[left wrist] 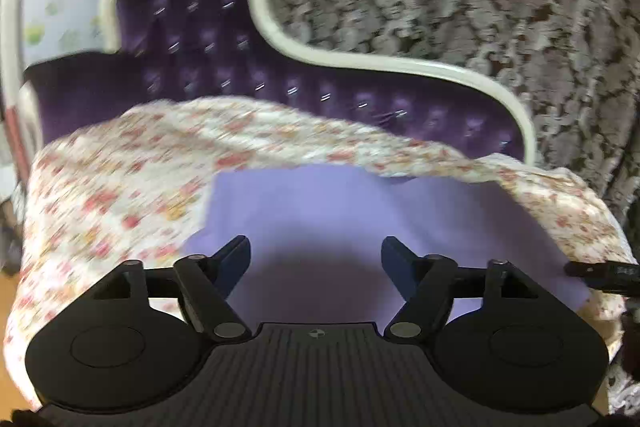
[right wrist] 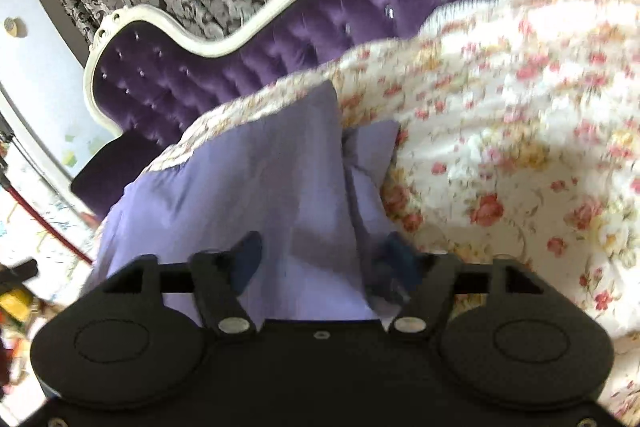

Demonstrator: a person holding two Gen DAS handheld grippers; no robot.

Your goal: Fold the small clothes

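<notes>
1. Nearest the left wrist camera, the left gripper (left wrist: pixel 316 253) hangs over the lilac garment (left wrist: pixel 360 211), fingers spread wide with nothing between them.
2. That lilac garment lies flat on the flowered bedspread (left wrist: pixel 120 187), which shows past its far and left edges.
3. At the garment's right edge a dark fingertip of the right gripper (left wrist: pixel 600 273) pokes in.
4. From the right wrist view, the right gripper (right wrist: pixel 326 253) also stands wide; a fold of the lilac garment (right wrist: pixel 240 187) lies against its right finger (right wrist: pixel 400 255), though blur hides whether the pad presses it.
5. Behind the bedspread (right wrist: pixel 520 147) rises a purple tufted headboard (left wrist: pixel 208 39) with a cream frame, and a patterned curtain (left wrist: pixel 480 7) hangs beyond.
6. No container appears in either view.
</notes>
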